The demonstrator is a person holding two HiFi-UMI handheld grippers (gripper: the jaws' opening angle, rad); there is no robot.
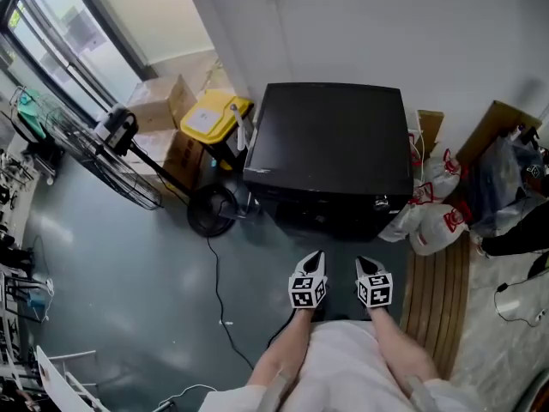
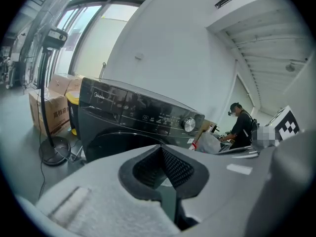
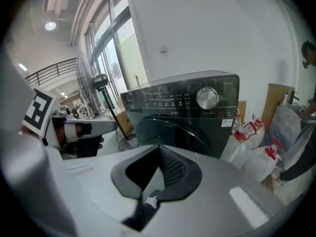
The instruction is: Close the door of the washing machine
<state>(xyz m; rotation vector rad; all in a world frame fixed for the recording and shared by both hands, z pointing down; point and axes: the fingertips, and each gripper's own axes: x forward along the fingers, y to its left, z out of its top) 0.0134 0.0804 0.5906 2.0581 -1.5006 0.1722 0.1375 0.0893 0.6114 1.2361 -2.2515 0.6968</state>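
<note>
The black front-loading washing machine [image 1: 330, 144] stands against the white wall, straight ahead of me. Its control panel and silver dial [image 2: 188, 124] show in the left gripper view above the round dark door [image 2: 121, 142]. That door [image 3: 170, 132] looks flush with the machine's front. My left gripper [image 1: 314, 257] and right gripper [image 1: 362, 264] are side by side, a short way in front of the machine and touching nothing. Both pairs of jaws are together with nothing between them, as the left gripper [image 2: 160, 151] and right gripper [image 3: 159, 149] show close up.
A standing fan's round base [image 1: 211, 209] and its cable [image 1: 219, 307] lie left of the machine. A yellow bin [image 1: 214, 114] and cardboard boxes [image 1: 159, 101] are behind it. White bags [image 1: 433, 217] and a wooden slatted board [image 1: 437, 299] are on the right. A person [image 2: 242, 125] stands far off.
</note>
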